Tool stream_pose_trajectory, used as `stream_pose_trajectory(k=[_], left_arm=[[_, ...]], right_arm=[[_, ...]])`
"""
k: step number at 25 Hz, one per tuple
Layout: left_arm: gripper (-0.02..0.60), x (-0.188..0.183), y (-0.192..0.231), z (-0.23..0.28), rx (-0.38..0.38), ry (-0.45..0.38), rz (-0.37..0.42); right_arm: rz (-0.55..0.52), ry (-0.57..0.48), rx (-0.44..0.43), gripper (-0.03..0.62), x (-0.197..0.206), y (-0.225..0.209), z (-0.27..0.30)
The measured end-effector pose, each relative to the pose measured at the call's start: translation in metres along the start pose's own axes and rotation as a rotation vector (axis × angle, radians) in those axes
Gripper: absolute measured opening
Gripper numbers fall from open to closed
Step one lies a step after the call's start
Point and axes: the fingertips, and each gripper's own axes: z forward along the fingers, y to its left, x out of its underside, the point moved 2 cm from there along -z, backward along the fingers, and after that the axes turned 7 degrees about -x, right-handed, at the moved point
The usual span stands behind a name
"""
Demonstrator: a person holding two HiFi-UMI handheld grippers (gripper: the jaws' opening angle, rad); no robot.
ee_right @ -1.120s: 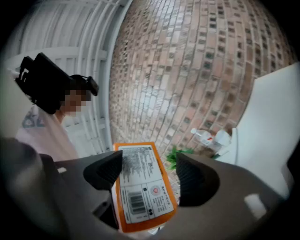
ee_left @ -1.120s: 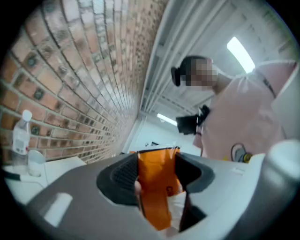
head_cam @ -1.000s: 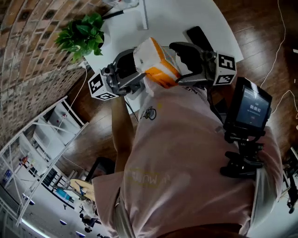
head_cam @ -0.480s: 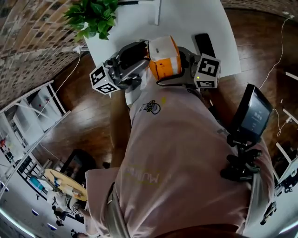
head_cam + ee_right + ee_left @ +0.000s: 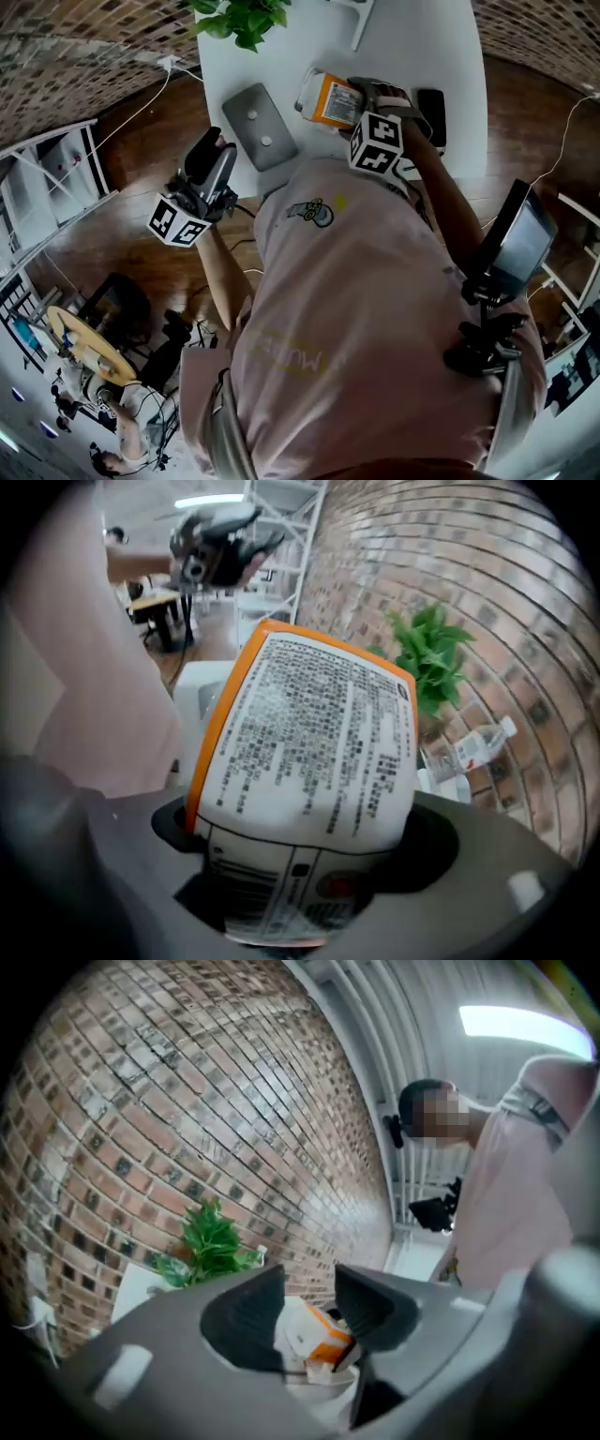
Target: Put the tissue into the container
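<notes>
White table [image 5: 412, 37], upper field, seen from the head view over the person's pale shirt [image 5: 375, 309]; on its near left part lies a grey flat slab [image 5: 261, 125], and whether this belongs to the container cannot be told; no open container can be made out in any view.

Tissue pack [image 5: 323, 98], orange and white, now over the table just right of the slab; a second ago it was close to the chest between both tools, so it has been carried forward and handed to one side.

Right gripper [image 5: 300, 855]: jaws wide and clamped on the pack's lower end, printed face towards its camera; it alone bears the pack.

Left gripper [image 5: 214, 155]: has let go and drawn back off the table's left edge, above the wooden floor; jaws closing with nothing between them, the pack visible only far beyond their gap.

Black phone [image 5: 432, 103], just right of the right gripper.

Judgement: the handover is complete; what remains is to find the container's opening and lower the pack in, one-handed.
</notes>
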Motion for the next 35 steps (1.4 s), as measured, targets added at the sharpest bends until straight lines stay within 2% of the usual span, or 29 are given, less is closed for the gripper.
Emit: stream_pose_trajectory(k=[2, 3, 5, 7, 8, 10, 12, 13, 15, 16, 17, 18, 19, 20, 23, 25, 29, 31, 33, 34, 35], left_arm=[[0.150, 0.018, -0.006, 0.000, -0.030, 0.089, 0.056], [0.150, 0.030, -0.010, 0.003, -0.032, 0.145, 0.084], [0.154, 0.054, -0.018, 0.011, -0.007, 0.264, 0.144], [0.180, 0.079, -0.023, 0.021, 0.038, 0.380, 0.258], [0.205, 0.093, -0.025, 0.029, 0.065, 0.434, 0.354], [0.262, 0.114, -0.032, 0.054, 0.139, 0.521, 0.600], [0.281, 0.127, -0.044, 0.089, 0.226, 0.588, 0.854], [0.281, 0.130, -0.050, 0.108, 0.261, 0.602, 0.955], [0.247, 0.145, -0.058, 0.146, 0.303, 0.615, 1.097], [0.187, 0.163, -0.058, 0.160, 0.321, 0.656, 1.146], [0.110, 0.192, -0.055, 0.167, 0.350, 0.745, 1.177], [0.029, 0.226, -0.048, 0.168, 0.388, 0.868, 1.183], [-0.019, 0.256, -0.041, 0.167, 0.426, 0.970, 1.173], [-0.020, 0.272, -0.038, 0.166, 0.455, 1.012, 1.164], [0.000, 0.258, -0.043, 0.161, 0.485, 1.045, 1.175], [0.000, 0.250, -0.053, 0.149, 0.512, 1.091, 1.155], [0.000, 0.277, -0.067, 0.145, 0.608, 1.181, 1.035], [0.000, 0.279, -0.069, 0.155, 0.575, 1.180, 0.977], [0.000, 0.254, -0.073, 0.156, 0.480, 1.093, 0.921], [0.000, 0.237, -0.075, 0.151, 0.435, 1.009, 0.859], [0.000, 0.217, -0.076, 0.145, 0.386, 0.913, 0.764]], right_arm=[[-0.054, 0.111, 0.006, 0.504, 0.002, 0.008, 0.030], [-0.063, 0.134, 0.014, 0.517, 0.002, 0.011, 0.038], [-0.066, 0.127, 0.043, 0.525, 0.000, 0.011, 0.041], [-0.058, 0.104, 0.074, 0.546, 0.000, 0.007, 0.037], [-0.038, 0.086, 0.088, 0.546, 0.001, 0.004, 0.030], [0.057, 0.026, 0.118, 0.546, 0.008, -0.001, 0.007], [0.196, -0.036, 0.155, 0.546, 0.023, -0.004, -0.021], [0.265, -0.054, 0.177, 0.545, 0.035, -0.004, -0.034], [0.373, -0.056, 0.225, 0.545, 0.063, 0.001, -0.058], [0.415, -0.047, 0.244, 0.545, 0.078, 0.006, -0.067], [0.456, -0.040, 0.256, 0.545, 0.092, 0.012, -0.074], [0.498, -0.037, 0.263, 0.545, 0.105, 0.019, -0.078], [0.540, -0.037, 0.269, 0.545, 0.116, 0.026, -0.081], [0.577, -0.036, 0.274, 0.545, 0.126, 0.032, -0.083], [0.652, -0.044, 0.285, 0.543, 0.146, 0.048, -0.087], [0.698, -0.076, 0.274, 0.539, 0.152, 0.055, -0.090], [0.732, -0.125, 0.244, 0.519, 0.156, 0.054, -0.088], [0.712, -0.109, 0.300, 0.433, 0.157, 0.043, -0.089], [0.735, -0.120, 0.408, 0.344, 0.161, 0.026, -0.094], [0.772, -0.145, 0.477, 0.257, 0.164, 0.016, -0.099], [0.812, -0.177, 0.548, 0.129, 0.168, 0.006, -0.105]])
